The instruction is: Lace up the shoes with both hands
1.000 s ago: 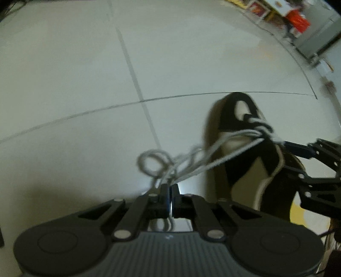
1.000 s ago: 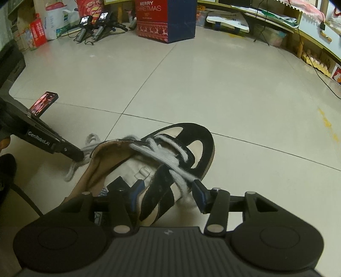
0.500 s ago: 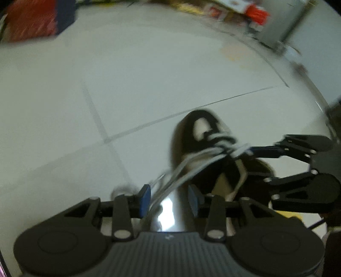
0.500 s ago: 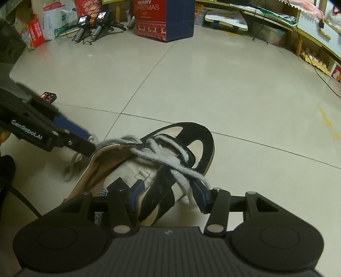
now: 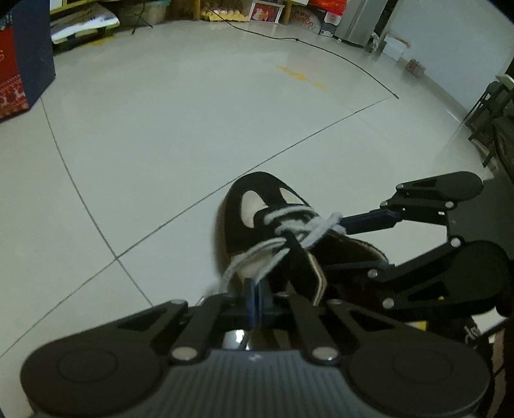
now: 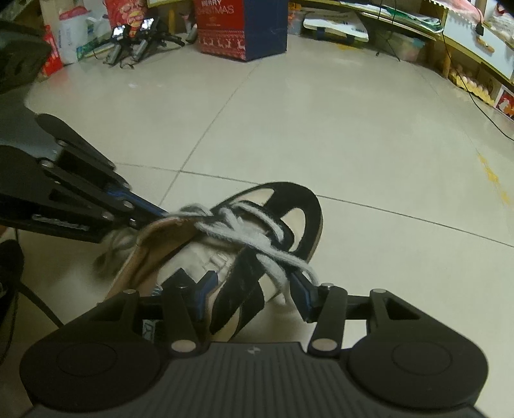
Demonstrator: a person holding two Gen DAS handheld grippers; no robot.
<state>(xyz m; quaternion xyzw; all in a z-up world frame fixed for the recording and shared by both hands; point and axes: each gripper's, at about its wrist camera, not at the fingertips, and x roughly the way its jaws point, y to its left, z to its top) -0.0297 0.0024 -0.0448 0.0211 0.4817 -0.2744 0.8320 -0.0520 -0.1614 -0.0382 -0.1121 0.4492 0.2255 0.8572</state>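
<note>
Pinching hard, the left claw [image 5: 255,300] has its blue pads pressed together on the grey-white lace [image 5: 257,258], whose strands run taut from the pads up to the crossings over the shoe's tongue. Right claw [image 6: 253,287] stands about half open, straddling the shoe [image 6: 225,254]: its left pad sits inside the opening by the tongue, its right pad lies outside the upper with lace strands draped against it; whether the pads press on the shoe cannot be told. Seen from the left wrist view, the upper finger [image 5: 369,222] of the right claw reaches to the lace knot at the top eyelets, the lower finger going down into the shoe's mouth. Shoe: black and cream, tan lining, resting on the pale tiled floor [image 6: 353,144], toe pointing away from both cameras. Lace crosses several times over the instep; a loose loop lies on the floor beside the heel, partly hidden behind the left claw in the right wrist view. Farther out: a blue and red box printed MERRY CHRISTMAS [image 6: 242,29] on the floor, contents not visible; low shelving [image 6: 465,48] along the right wall carrying egg trays; a black cable [image 5: 321,48] trailing over the tiles.
</note>
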